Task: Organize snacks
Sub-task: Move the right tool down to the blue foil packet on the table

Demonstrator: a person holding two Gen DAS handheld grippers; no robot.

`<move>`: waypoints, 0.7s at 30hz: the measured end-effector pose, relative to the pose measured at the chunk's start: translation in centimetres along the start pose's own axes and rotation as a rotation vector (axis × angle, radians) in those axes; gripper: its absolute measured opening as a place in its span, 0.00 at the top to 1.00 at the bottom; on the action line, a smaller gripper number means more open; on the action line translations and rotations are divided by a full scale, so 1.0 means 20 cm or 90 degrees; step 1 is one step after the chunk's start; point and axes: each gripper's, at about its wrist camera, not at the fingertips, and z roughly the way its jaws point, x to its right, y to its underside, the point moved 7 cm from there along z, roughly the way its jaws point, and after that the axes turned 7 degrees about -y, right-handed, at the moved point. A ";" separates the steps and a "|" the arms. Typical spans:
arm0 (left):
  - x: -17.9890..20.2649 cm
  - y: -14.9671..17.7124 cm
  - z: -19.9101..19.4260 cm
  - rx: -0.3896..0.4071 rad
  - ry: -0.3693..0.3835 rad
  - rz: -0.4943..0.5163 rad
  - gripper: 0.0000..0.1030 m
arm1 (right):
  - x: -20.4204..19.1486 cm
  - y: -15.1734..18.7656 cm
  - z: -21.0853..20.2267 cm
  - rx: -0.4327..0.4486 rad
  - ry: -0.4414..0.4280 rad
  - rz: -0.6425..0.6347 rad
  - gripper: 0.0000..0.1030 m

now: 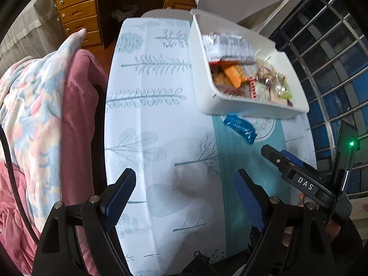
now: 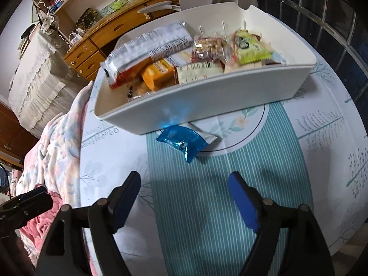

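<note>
Both tools, left tool (image 1: 184,191) and right tool (image 2: 184,193), gape empty; blue packet (image 2: 184,141) partly tucked behind white bin (image 2: 207,96).

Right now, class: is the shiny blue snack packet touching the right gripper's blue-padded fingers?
Apart. The right wrist view shows striped cloth between the blue snack packet and the open right gripper.

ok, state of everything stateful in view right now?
left gripper: open, empty, above the tablecloth
right gripper: open, empty, near the blue snack packet
blue snack packet: lying on the table, outside the bin, against its front wall
white bin: uncovered, holding several snack packets
desk drawers: closed
</note>
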 end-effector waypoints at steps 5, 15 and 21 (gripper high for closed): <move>-0.02 0.04 0.07 -0.013 -0.018 0.013 0.17 | 0.02 0.04 0.05 0.021 0.020 -0.024 0.21; -0.05 0.09 0.14 -0.039 -0.027 0.017 0.17 | 0.01 0.00 0.16 0.070 0.051 -0.118 0.21; -0.09 0.05 0.17 -0.038 -0.040 0.009 0.17 | -0.04 -0.05 0.25 0.077 0.084 -0.183 0.21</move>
